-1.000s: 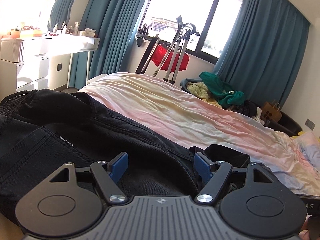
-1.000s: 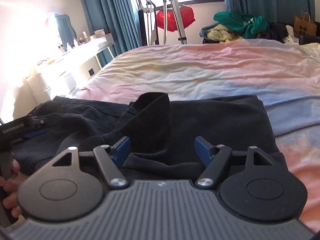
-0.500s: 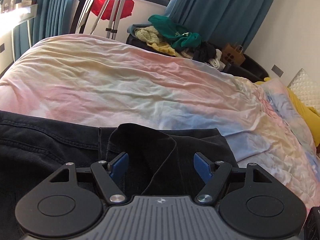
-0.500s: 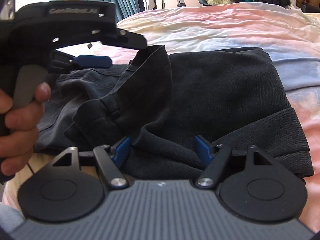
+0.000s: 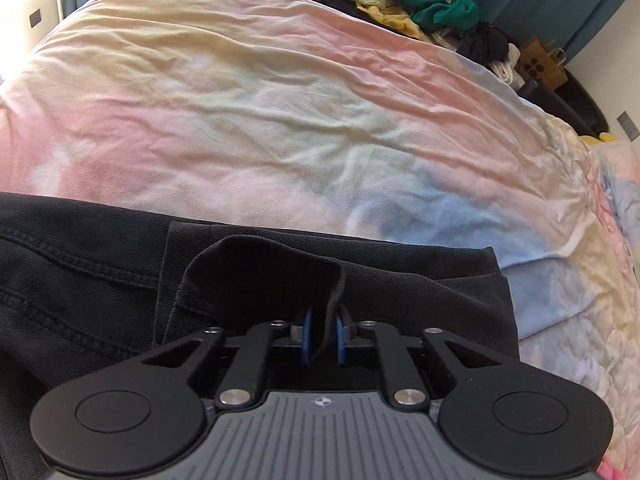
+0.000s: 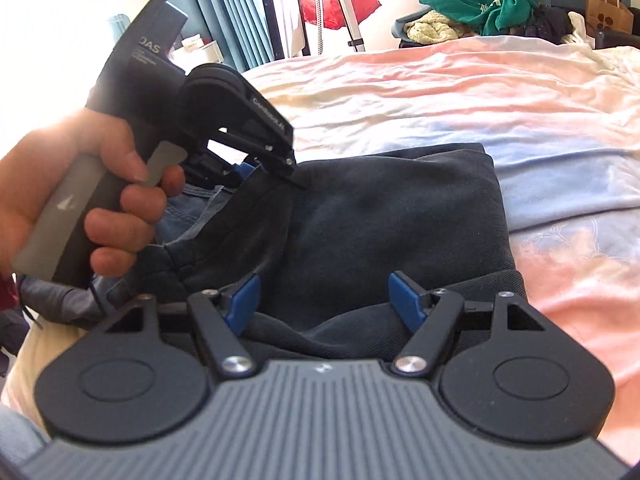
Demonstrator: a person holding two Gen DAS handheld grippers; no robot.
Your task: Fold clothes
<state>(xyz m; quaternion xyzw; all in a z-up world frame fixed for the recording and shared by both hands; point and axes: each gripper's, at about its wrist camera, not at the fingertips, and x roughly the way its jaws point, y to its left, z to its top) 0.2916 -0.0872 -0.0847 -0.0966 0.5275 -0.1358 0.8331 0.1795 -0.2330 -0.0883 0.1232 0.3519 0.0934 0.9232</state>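
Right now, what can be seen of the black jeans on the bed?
The black jeans are dark denim with visible seam stitching, lying partly folded on the pastel bedspread near its front edge. One hemmed flap stands raised, its edge pinched between the blue pads of the shut left gripper, which a hand holds by its handle. A paler inner side shows beneath the lifted flap. The right gripper is open low over the rumpled near edge; contact there cannot be told.

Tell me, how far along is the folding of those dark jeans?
Partly done: the black jeans lie doubled over on the bedspread. In hand: the left gripper pinches a raised hem flap; the right gripper is open over the cloth. Left: laying that flap flat.
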